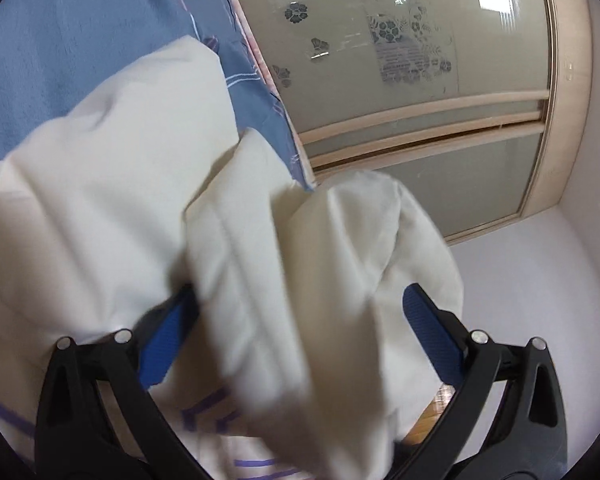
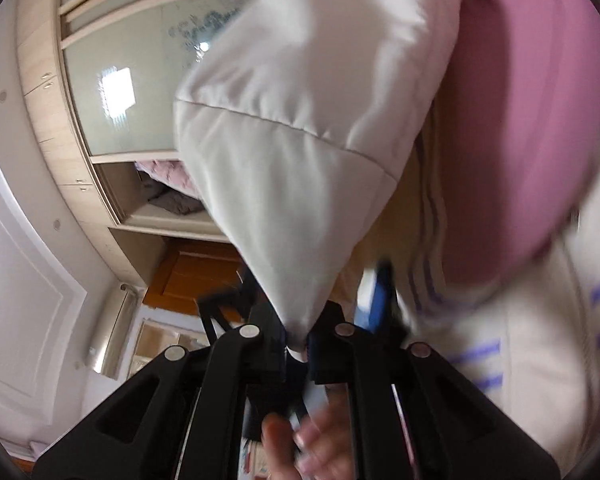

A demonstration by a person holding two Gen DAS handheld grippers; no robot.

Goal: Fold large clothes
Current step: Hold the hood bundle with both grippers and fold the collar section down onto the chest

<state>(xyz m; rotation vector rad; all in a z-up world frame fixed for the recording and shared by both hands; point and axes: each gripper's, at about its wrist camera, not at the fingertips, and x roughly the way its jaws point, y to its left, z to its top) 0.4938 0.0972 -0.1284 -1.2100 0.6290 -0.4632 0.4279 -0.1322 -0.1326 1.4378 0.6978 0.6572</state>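
On my left wrist camera I see blue bedding [image 1: 60, 60] at upper left, beside a wardrobe's frosted sliding doors [image 1: 420, 60] and white wall. The left gripper [image 1: 300, 340] stands wide, its blue pads either side of the cream garment [image 1: 120, 180] bunched between them.

My right wrist camera alone shows an open shelf [image 2: 168, 204], a pink cloth [image 2: 520, 120] and a hand [image 2: 300, 444]. The right gripper [image 2: 296, 344] is clamped narrow on a corner of the garment.
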